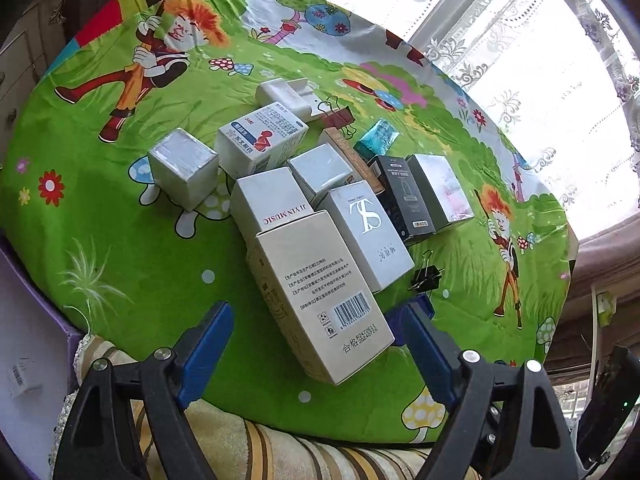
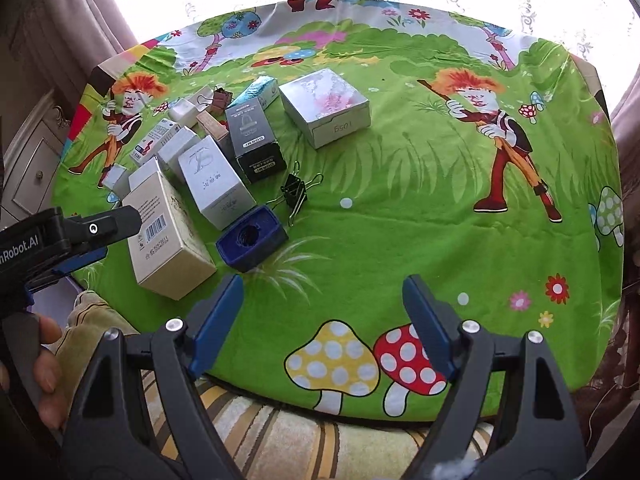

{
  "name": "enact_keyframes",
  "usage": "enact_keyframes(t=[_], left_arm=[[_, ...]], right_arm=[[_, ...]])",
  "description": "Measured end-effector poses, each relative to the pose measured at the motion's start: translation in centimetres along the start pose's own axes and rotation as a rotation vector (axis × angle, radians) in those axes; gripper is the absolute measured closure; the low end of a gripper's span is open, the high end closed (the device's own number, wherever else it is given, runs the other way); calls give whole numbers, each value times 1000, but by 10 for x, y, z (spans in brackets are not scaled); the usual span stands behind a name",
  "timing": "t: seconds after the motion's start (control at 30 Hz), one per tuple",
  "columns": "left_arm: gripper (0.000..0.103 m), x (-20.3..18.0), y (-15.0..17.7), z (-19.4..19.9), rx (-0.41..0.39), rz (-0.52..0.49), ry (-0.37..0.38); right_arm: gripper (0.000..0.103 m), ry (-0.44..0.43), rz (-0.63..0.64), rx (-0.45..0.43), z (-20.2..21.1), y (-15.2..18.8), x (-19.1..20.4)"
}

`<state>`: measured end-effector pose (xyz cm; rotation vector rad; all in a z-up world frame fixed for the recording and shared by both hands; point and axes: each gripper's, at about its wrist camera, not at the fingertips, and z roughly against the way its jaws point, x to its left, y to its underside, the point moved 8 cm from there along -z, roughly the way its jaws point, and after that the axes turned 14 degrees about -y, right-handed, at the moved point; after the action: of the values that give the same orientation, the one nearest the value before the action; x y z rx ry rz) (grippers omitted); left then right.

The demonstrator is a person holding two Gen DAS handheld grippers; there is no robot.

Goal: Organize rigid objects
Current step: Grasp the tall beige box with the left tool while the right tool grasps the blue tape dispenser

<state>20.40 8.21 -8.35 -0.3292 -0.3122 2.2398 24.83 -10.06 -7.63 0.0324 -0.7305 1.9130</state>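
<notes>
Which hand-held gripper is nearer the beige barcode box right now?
Left. The left hand-held gripper is open with the beige barcode box between its fingers, untouched. The right hand-held gripper is open over bare cloth, off to the box's right.

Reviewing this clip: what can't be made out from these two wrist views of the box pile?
- Brown box: left wrist view, mostly hidden behind silver boxes; its label is unreadable.
- Blue tray: in the left wrist view, hidden behind the right finger of the left tongs, so only an edge shows.
- Beige barcode box: between the open left tongs; contact with the pads cannot be told.
- Small white box: cut by the left edge, blurred.
</notes>
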Motion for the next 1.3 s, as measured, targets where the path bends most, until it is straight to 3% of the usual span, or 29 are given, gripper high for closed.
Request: enact_keyframes(t=[0.23,0.37,0.4,0.43,0.6,0.7,0.87,1.13,1.3], left_arm=[[17,-2,-4,-25,59,49,-91],[17,-3,1,-38,92,39,-85],[22,-3,3,-40,97,35,-79],[34,-3,5,-41,103,28,-70],[43,2,10,-37,95,-7,-58],[49,9,11,-26,54,-32,-66],[50,30,10,-8,-20,-49,-101],[50,61,5,26,-173,-71,-209],[50,83,4,42,-230,-66,-262]], right_arm=[[19,-45,-90,-26,-4,-6,-5],[19,-79,-136,-22,-11,-11,-2],[19,-88,-145,-20,-14,-12,1],[19,-97,-153,-19,-16,-14,3],[19,-127,-207,-6,-31,-20,13],[19,-125,-225,4,-39,-21,18],[21,-110,-232,26,-53,-20,22],[38,-75,-207,55,-68,-20,26],[51,-73,-191,73,-74,-19,28]])
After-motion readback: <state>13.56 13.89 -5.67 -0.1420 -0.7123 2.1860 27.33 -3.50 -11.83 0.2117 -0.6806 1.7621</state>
